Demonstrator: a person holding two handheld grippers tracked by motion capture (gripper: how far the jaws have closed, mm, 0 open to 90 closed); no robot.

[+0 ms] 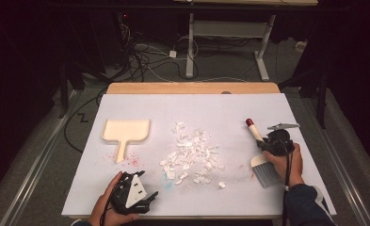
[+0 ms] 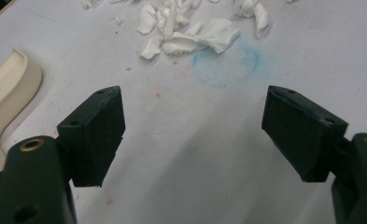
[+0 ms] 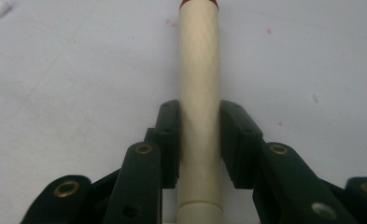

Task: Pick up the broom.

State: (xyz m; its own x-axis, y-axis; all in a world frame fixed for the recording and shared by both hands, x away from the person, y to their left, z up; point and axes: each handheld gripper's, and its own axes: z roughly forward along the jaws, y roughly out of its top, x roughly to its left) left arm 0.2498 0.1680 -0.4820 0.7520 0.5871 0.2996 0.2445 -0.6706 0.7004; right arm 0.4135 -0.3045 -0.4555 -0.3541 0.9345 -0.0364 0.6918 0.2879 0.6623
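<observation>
One small hand brush (image 1: 259,151): cream round handle w/ a red cap at the far tip, flat cream head, pale grey-white bristles fanned toward the person. It lies at the right side of the white sheet covering the table (image 1: 126,197), handle pointing away and slightly left, bristles resting on the sheet. The right gripper (image 1: 273,143) clamps the handle approx mid-length; in the right gripper view both black jaws press flat against the cream handle (image 3: 199,107), one each side, red cap just visible at the top edge.

One cream plastic dustpan (image 1: 125,132), flat, short handle toward the person, lies at left of the sheet, well apart from the brush. Btwn them, one loose pile of torn white paper scraps (image 1: 192,153), too many to count, scattered mid-sheet. Small red specks dot the sheet near the dustpan handle, and one faint blue ring stain (image 2: 225,65) sits just by the near scraps.

The left gripper (image 1: 147,200) is at the near left edge, held in the left hand (image 1: 108,202), jaws wide apart w/ nothing btwn them, bare sheet showing in the gap.
</observation>
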